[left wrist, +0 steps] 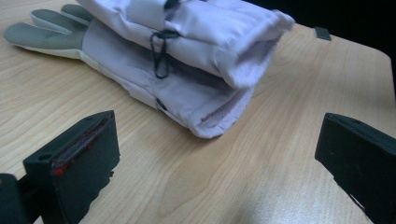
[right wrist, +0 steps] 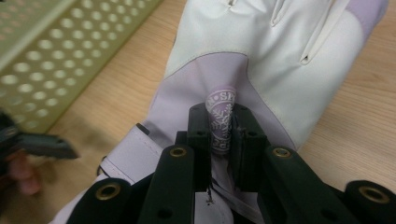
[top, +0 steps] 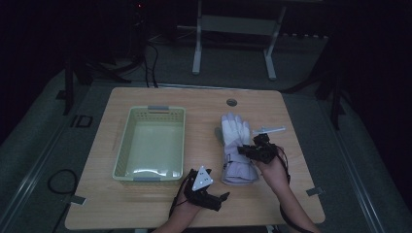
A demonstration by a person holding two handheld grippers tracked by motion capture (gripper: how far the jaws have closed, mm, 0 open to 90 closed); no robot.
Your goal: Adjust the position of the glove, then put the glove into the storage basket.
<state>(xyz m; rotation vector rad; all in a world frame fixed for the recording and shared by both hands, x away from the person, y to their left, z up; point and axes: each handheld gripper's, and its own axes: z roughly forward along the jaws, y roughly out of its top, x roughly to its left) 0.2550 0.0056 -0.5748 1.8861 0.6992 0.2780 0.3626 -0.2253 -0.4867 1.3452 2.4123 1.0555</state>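
Your right claw (right wrist: 219,128) pinches a fold of the glove (right wrist: 261,56); your left claw (left wrist: 215,163) stands wide open and holds nothing, near the glove's cuff.

glove (left wrist: 196,56): fingertips cut off by left gripper view's edge | basket (right wrist: 51,56): partly cropped in right gripper view

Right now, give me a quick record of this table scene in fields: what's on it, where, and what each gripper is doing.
surface: wooden table
basket: pale green perforated basket, left half of table, nothing visible inside
gloves: white and lilac gloves, stacked flat right of the basket, fingers pointing away from the person
left gripper: jaws wide apart, near the glove cuffs, touching nothing
right gripper: closed, pinching a fold of the upper glove's back
other item: small white object beside the glove fingers, too small to identify
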